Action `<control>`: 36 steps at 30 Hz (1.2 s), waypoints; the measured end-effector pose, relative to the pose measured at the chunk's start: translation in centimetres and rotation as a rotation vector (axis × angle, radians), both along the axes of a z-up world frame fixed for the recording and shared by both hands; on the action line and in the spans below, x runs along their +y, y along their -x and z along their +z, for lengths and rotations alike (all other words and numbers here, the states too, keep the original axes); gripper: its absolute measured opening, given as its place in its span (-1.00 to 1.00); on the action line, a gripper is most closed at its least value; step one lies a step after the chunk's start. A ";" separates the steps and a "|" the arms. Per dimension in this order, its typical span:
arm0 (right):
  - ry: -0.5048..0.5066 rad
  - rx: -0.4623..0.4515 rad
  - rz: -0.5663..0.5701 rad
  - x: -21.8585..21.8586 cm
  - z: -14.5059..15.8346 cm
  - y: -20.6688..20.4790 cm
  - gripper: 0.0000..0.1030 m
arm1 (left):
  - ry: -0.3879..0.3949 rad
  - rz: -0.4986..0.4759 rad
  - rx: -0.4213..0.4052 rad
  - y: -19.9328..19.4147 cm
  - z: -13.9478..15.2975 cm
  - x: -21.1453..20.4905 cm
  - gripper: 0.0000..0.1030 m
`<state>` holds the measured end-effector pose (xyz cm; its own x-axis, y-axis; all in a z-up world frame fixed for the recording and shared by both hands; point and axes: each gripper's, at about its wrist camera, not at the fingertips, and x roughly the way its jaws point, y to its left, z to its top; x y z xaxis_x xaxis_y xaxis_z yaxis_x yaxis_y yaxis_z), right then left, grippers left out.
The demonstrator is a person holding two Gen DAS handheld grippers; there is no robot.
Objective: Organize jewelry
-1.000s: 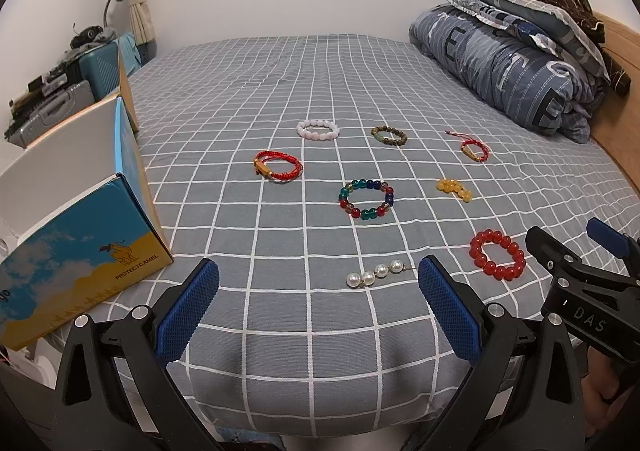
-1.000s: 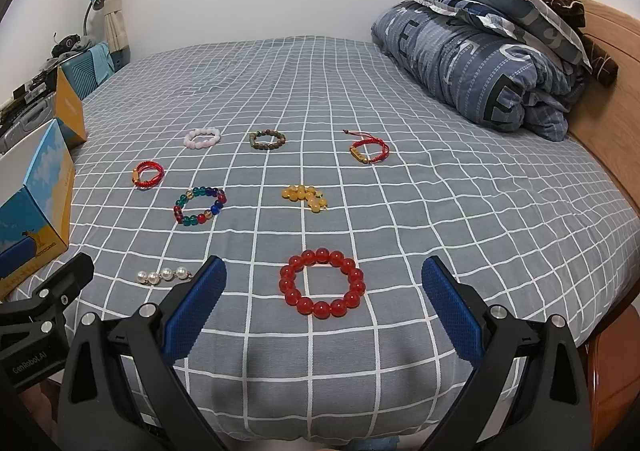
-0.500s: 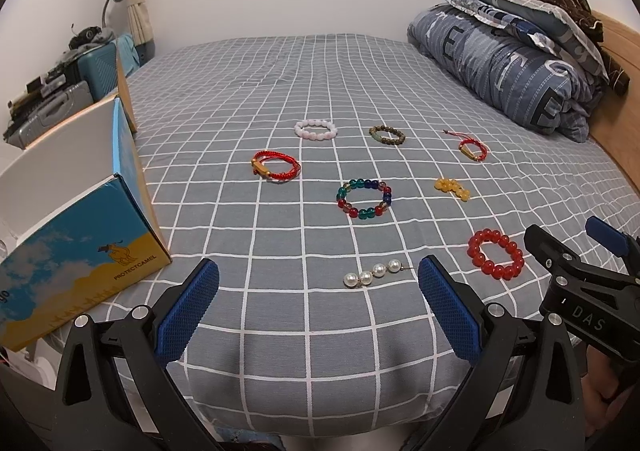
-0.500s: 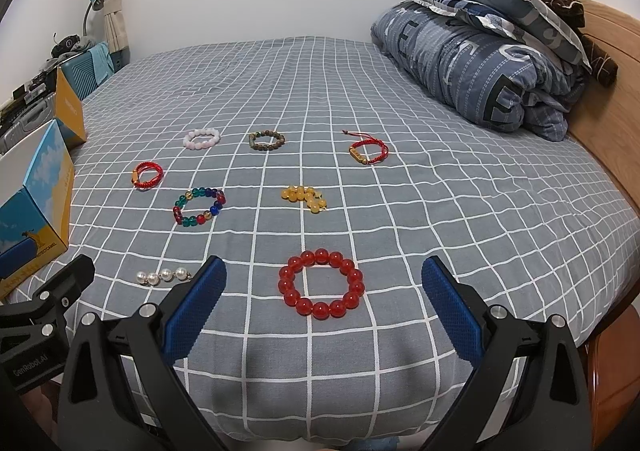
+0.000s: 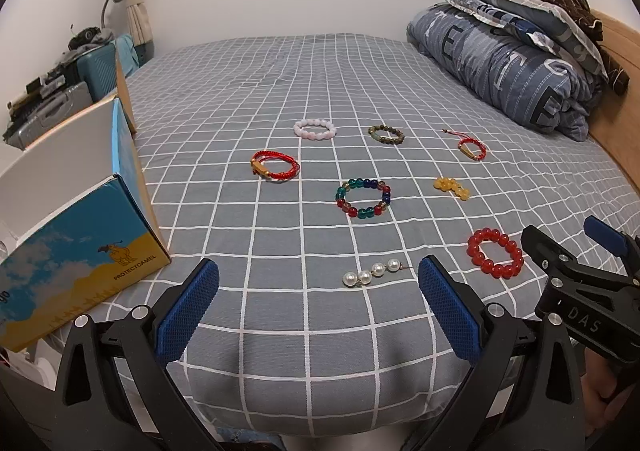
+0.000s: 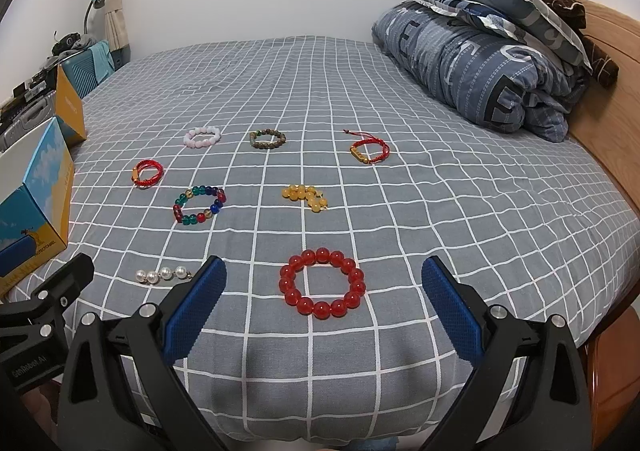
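Eight jewelry pieces (image 5: 363,198) lie outside the open box (image 5: 76,187).

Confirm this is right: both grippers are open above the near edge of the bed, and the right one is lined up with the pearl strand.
Not quite. The right gripper is lined up with the red bead bracelet, as the right wrist view shows. The pearl strand lies in front of the left gripper. Both grippers are indeed open above the near edge of the bed.
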<state>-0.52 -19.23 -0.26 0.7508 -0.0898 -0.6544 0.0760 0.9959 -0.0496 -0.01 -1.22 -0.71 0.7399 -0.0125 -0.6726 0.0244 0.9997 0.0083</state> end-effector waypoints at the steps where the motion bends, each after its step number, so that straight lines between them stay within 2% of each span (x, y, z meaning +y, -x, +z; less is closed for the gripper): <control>1: 0.000 0.001 0.001 0.0 0.0 0.0 0.83 | 0.000 0.000 0.001 0.0 0.0 0.0 0.89; 14: 0.008 -0.004 0.005 0.1 0.3 0.0 0.83 | -0.004 0.022 -0.005 -0.1 0.4 0.4 0.89; 18: 0.027 0.012 0.012 0.1 0.9 -0.6 0.83 | -0.030 0.053 0.004 -2.0 1.5 0.8 0.89; 24: 0.000 0.093 0.007 -1.0 1.9 -3.2 0.83 | 0.014 0.083 0.059 -7.1 2.5 2.2 0.89; 29: 0.035 0.185 0.021 -0.8 0.7 -6.0 0.83 | 0.054 0.083 0.150 -12.7 1.8 3.1 0.89; 36: 0.008 0.273 0.055 -0.5 -3.0 -7.9 0.83 | -0.024 0.095 0.221 -18.8 -0.8 3.5 0.89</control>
<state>7.41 -19.77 -3.30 0.5507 -0.0602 -0.8325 0.0049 0.9976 -0.0689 18.79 2.27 -1.55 0.5714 0.0678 -0.8179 -0.0659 0.9972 0.0367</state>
